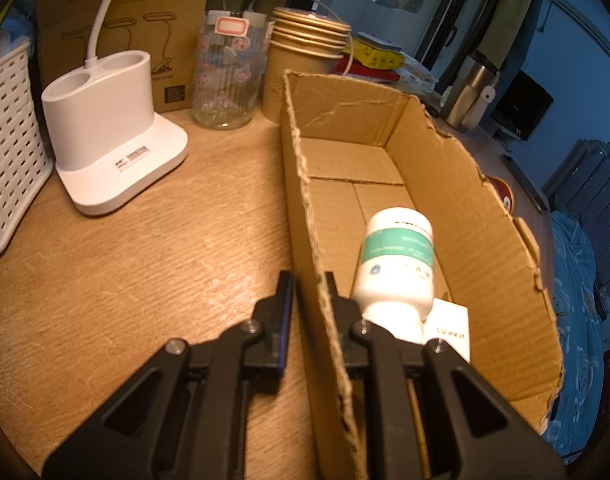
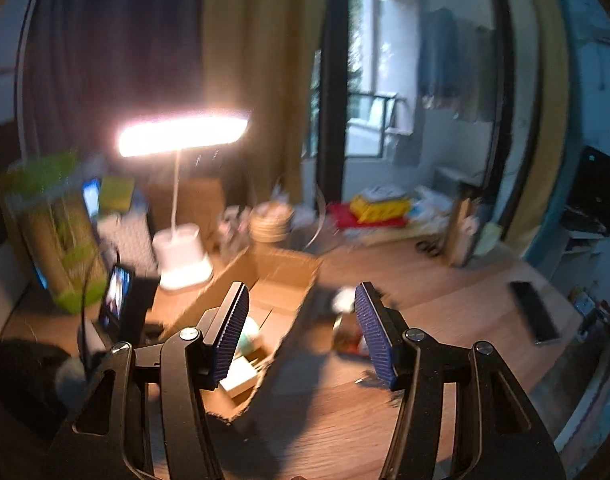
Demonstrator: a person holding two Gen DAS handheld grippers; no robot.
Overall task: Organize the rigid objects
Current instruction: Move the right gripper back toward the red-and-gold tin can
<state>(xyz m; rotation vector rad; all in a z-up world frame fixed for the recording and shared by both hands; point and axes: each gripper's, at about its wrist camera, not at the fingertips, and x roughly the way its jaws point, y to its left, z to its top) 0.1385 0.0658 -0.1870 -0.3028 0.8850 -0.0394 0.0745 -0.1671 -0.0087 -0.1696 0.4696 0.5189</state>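
Pinching torn corrugated box wall (image 1: pixel 325 280), left tool (image 1: pixel 309 292), smooth white bottle (image 1: pixel 397 264) inside

bottle (image 1: pixel 397 264) in box (image 1: pixel 481 240), lamp base (image 1: pixel 113 136) left

Right wrist view motion-blurred, small object (image 2: pixel 345 322) between tool fingers unidentifiable, bottle (image 1: pixel 397 268) cap hidden behind tool

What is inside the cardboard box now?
Inside the cardboard box lies a white bottle with a green label, and a small white carton beside it. The left claw covers the near corner.
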